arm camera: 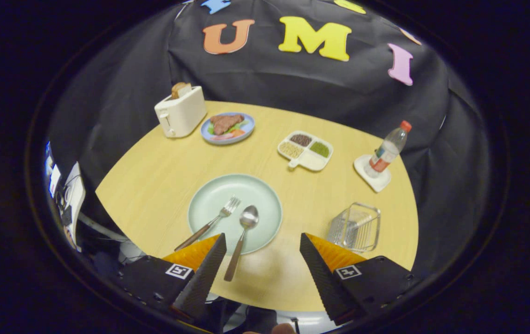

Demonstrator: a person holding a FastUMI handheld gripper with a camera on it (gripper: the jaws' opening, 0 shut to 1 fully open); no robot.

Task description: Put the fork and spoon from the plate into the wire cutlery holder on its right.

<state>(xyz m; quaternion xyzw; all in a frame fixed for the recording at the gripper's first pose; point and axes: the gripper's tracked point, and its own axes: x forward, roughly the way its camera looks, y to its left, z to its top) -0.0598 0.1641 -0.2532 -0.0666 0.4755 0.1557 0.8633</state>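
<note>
One fork (209,222), one spoon (243,237) on plate (209,197); claw (261,246) spread, apparently empty.

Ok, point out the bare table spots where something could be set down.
Bare wood lies between the plate and toaster, and between the plate, the divided tray and the wire holder. The far edge is crowded: toaster, food plate, tray, bottle. The gripper is open, with the spoon handle between its fingers.

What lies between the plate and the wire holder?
Bare tabletop in the gripper view: nothing sits between the plate and the holder. The open gripper holds nothing.
</note>
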